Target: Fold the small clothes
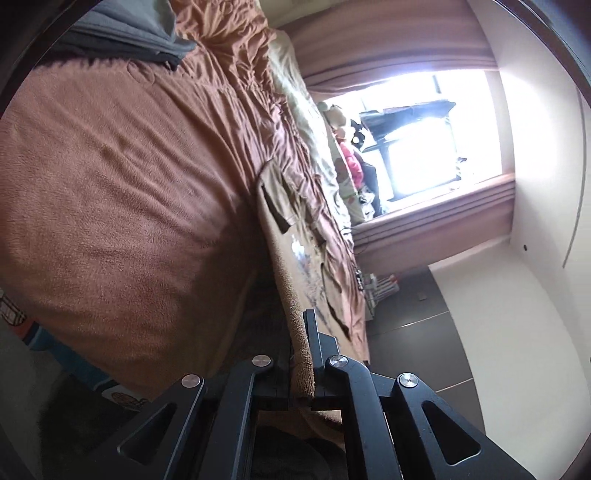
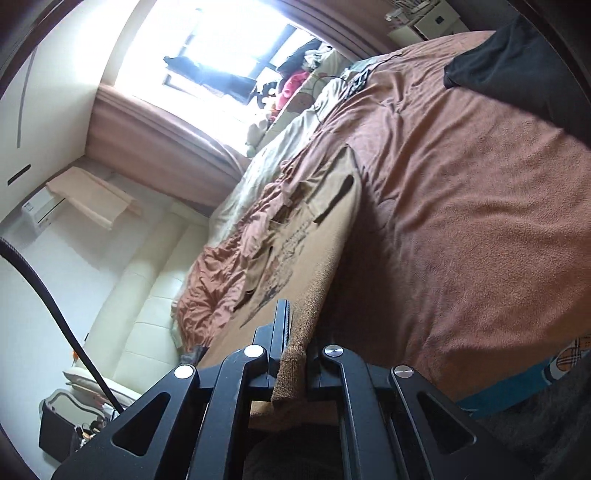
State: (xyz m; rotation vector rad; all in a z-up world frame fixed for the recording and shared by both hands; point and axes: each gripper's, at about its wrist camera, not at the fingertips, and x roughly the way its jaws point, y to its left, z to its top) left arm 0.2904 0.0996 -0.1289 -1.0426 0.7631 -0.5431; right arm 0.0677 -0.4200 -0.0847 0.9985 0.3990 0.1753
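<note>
Ribbed tan knit, the hem band of a small tan sweatshirt [image 1: 295, 280], is pinched in both tools. The left tool [image 1: 301, 365] is clenched on one end of the band, its black flat fingers [image 1: 314, 332] pressing the fabric between them; the right tool [image 2: 295, 354] grips the other end the same way, the nubbly ribbing [image 2: 291, 365] bulging out between its jaws. From the hem the garment stretches away, its smooth body carrying a faded dark print [image 2: 291, 243], with a sleeve cuff [image 1: 271, 206] farther up. It is lifted at the hem over a bed spread with a fuzzy brown fleece blanket [image 1: 122, 184], near the bed's foot edge. Beyond it lies a rumpled rust sheet [image 2: 218, 280] and a pale quilt [image 2: 266, 162]. A folded grey garment [image 1: 129, 33] sits toward a far corner of the bed.
</note>
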